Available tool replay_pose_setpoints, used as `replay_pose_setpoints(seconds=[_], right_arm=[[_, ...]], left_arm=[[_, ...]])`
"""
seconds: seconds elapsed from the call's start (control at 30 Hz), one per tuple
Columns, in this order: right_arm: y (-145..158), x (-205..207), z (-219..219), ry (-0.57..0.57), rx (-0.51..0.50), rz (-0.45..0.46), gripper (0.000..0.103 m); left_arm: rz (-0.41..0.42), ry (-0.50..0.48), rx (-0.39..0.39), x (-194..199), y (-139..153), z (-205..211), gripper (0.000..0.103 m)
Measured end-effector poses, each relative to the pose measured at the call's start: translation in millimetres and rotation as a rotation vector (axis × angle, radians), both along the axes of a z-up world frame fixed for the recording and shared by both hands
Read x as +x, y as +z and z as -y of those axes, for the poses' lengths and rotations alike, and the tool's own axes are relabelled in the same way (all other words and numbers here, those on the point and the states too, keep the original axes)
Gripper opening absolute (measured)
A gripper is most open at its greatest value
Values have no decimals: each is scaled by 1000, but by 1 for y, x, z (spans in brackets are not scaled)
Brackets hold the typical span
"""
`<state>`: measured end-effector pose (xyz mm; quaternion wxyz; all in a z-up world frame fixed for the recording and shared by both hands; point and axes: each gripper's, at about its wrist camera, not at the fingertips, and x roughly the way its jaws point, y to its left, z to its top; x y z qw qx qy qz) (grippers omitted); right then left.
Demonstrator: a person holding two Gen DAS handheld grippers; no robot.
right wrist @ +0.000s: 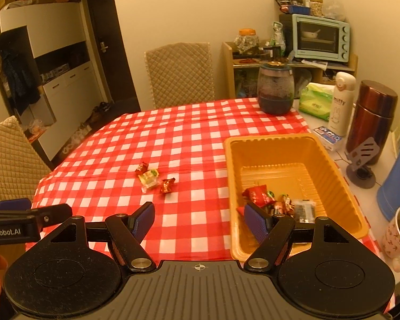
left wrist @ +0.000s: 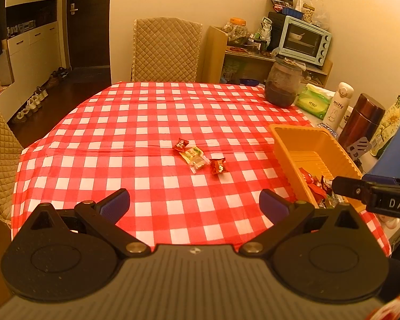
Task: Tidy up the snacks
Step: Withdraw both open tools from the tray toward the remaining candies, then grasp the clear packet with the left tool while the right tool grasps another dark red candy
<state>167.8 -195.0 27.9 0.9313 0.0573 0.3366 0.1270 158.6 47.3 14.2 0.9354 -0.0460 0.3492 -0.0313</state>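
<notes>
The left gripper (left wrist: 194, 202) hangs tilted down over the near part of the red-and-white checked tablecloth (left wrist: 136, 122), its blue-padded jaws spread wide with nothing between them. Just right of it, the right gripper (right wrist: 198, 221) sits in the same downward tilt, jaws apart and empty, its right pad above the near left rim of the shallow orange plastic tray (right wrist: 330, 160).

Three loose sweets lie close together mid-table, well ahead of both grippers: a red foil-wrapped candy (left wrist: 180, 144) farthest, a clear-wrapped pale yellow-green candy (left wrist: 194, 158) in the middle, and a second red foil candy (left wrist: 218, 166) nearest and rightmost. The cloth around them is bare out to its left and far edges.

The tray lies to the right of the sweets, near the cloth's right edge. The right wrist view shows its whole floor, with a small heap of wrapped snacks (right wrist: 274, 202) in the near part; the left wrist view shows only part of that heap, half hidden behind the other gripper's finger.
</notes>
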Motion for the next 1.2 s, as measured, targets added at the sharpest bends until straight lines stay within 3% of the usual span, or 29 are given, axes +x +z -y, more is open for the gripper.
replay_pose_setpoints(seconds=[0.43,0.7,0.87,1.03,1.2], right_arm=[[-31,46,-38,48,-14,21,74],[-64,86,-63,83,-26,10,73],[-89,114,-75,105,-45,-26,62],[-109,145,-84,121,-38,-61,51],[-120,171,-97,142,-52,-58,42]], left_arm=[[-12,-17,46,60,-32,-31,102],[12,-71,120,109,-60,-34,102],[3,-85,144,130,-85,-40,101],[-33,-94,87,151,-96,-51,97],[-53,-144,104,168,-105,-48,92]])
